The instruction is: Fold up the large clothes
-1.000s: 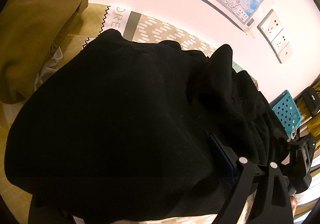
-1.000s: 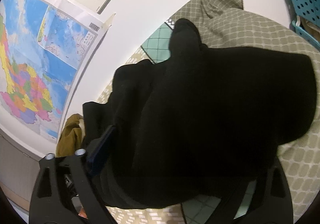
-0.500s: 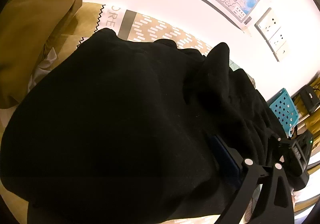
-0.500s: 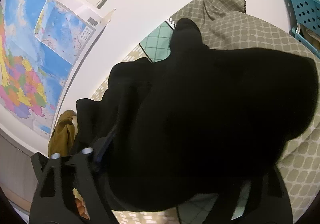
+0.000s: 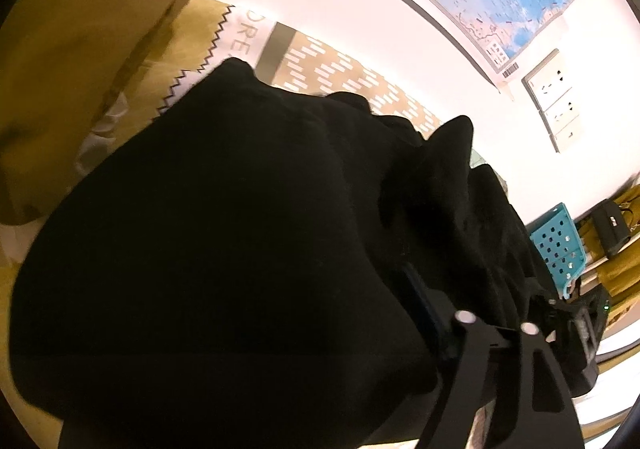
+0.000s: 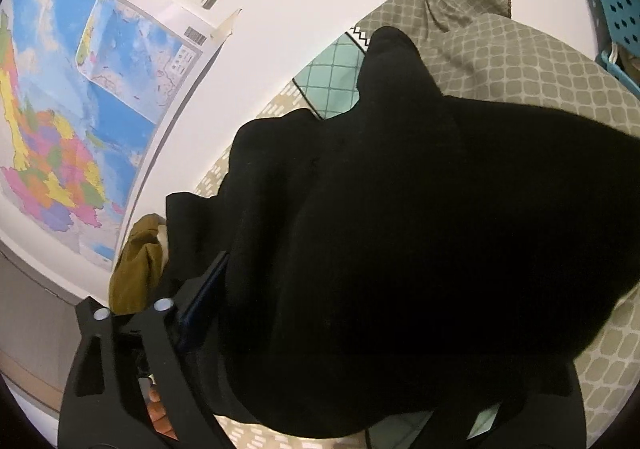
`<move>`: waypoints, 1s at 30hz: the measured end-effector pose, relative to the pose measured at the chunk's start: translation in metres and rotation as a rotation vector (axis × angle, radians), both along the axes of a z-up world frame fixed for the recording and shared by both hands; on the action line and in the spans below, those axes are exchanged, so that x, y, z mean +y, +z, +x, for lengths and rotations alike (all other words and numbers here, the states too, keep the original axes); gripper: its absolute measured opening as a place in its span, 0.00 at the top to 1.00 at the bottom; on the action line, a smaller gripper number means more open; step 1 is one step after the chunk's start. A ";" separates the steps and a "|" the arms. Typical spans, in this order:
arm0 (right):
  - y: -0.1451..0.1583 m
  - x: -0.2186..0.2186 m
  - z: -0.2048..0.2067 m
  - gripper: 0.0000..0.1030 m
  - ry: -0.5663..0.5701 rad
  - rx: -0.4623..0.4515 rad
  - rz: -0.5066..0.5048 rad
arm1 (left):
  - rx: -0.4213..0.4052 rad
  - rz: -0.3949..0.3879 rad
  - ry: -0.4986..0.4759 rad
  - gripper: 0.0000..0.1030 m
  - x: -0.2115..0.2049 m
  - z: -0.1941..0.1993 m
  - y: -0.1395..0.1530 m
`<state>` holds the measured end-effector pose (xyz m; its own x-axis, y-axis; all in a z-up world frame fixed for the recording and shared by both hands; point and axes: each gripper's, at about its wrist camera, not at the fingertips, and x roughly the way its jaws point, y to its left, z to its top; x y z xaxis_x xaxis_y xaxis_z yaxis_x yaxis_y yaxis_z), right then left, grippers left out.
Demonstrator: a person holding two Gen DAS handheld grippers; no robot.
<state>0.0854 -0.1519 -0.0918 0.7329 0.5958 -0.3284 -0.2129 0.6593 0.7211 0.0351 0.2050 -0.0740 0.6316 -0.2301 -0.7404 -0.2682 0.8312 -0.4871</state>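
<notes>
A bulky black garment [image 5: 240,229] lies bunched on the patterned bedspread [image 5: 340,73] and fills both wrist views. My left gripper [image 5: 232,301] reaches into it. Its jaws are closing with cloth between them, and the blue pad of one finger [image 5: 424,301] presses the fabric. The other finger is hidden under the cloth. From the opposite side my right gripper [image 6: 352,309] straddles the same black garment [image 6: 420,229]. Its jaws are opening with cloth still between them. One blue-padded finger [image 6: 204,289] shows beside the bundle and the other is covered.
A mustard garment [image 5: 80,49] is heaped at the far left, also visible as mustard cloth [image 6: 136,269] behind the bundle. A wall map [image 6: 80,109] and sockets [image 5: 554,101] back the bed. A teal basket [image 5: 560,245] stands at the right. Fingers of a hand [image 6: 160,413] grip the left tool.
The left gripper's visible finger has shifted inward against the cloth. The right gripper's visible finger closed in, then eased slightly outward. The black bundle has stayed in place.
</notes>
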 end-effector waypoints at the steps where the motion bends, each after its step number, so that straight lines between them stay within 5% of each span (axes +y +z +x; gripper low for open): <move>1: -0.001 -0.001 0.000 0.32 -0.004 0.002 -0.005 | 0.003 0.003 0.001 0.22 -0.001 0.002 0.000; 3: -0.005 -0.006 0.001 0.44 0.000 0.001 0.006 | 0.003 0.023 0.003 0.22 -0.003 0.003 0.002; 5: -0.008 -0.010 0.001 0.57 0.021 -0.002 0.018 | 0.014 0.056 0.021 0.43 -0.004 0.005 0.001; 8: -0.007 -0.015 0.001 0.63 0.042 -0.007 0.058 | 0.025 0.042 0.025 0.60 -0.001 0.005 0.004; 10: -0.004 -0.014 -0.001 0.63 0.046 -0.019 0.064 | 0.024 0.047 0.021 0.61 0.000 0.005 0.006; 13: -0.004 -0.012 0.004 0.44 0.070 0.000 0.088 | 0.027 0.051 0.012 0.57 0.001 0.008 0.005; 19: 0.000 0.001 0.011 0.27 0.099 -0.017 0.055 | 0.023 0.078 -0.008 0.43 -0.008 0.015 0.003; 21: 0.003 0.007 0.011 0.40 0.088 -0.019 0.003 | 0.036 0.119 -0.009 0.54 -0.011 0.019 0.005; 23: 0.004 0.004 0.012 0.66 0.103 -0.020 0.013 | 0.046 0.107 -0.007 0.66 -0.009 0.020 0.007; 30: 0.036 0.002 -0.006 0.72 0.134 -0.090 0.035 | -0.011 0.128 -0.027 0.73 -0.010 0.010 0.046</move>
